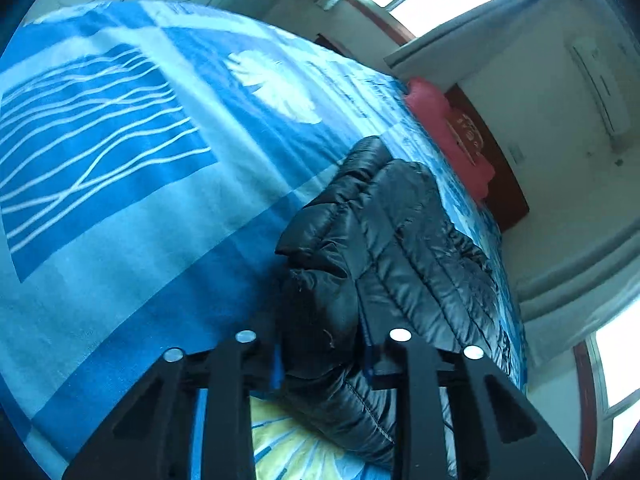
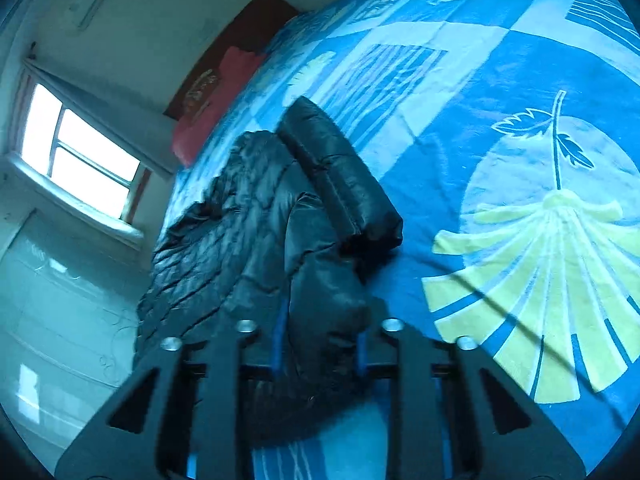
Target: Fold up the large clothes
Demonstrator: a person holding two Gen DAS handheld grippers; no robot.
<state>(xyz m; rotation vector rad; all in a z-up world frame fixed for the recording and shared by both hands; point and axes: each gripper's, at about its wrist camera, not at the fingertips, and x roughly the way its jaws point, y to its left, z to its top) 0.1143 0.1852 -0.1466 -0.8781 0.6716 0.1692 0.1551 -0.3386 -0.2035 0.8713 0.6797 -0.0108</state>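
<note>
On the bed, over a blue patterned bedspread (image 1: 132, 240), lay a black quilted puffer jacket (image 1: 400, 240), bunched and partly folded, with one sleeve (image 2: 340, 176) stretched out across the cover. The jacket sat toward the side of the bed nearest the wall, its near edge gathered up at the two tools.

The left hand-held gripper (image 1: 324, 356) was clamped on a thick fold of the jacket's near edge, dark fabric filling the gap between its blue-padded fingers. The right hand-held gripper (image 2: 320, 344) was likewise pinched on a bulge of the same jacket, the cloth pressed between its pads.

Beyond the jacket, at the head of the bed, a red pillow (image 1: 448, 132) rested against a dark wooden headboard (image 1: 496, 168). A bright window (image 2: 76, 152) stood in the wall beside the bed, and an air conditioner (image 1: 600, 88) was mounted on the pale wall. No containers showed in either view.
</note>
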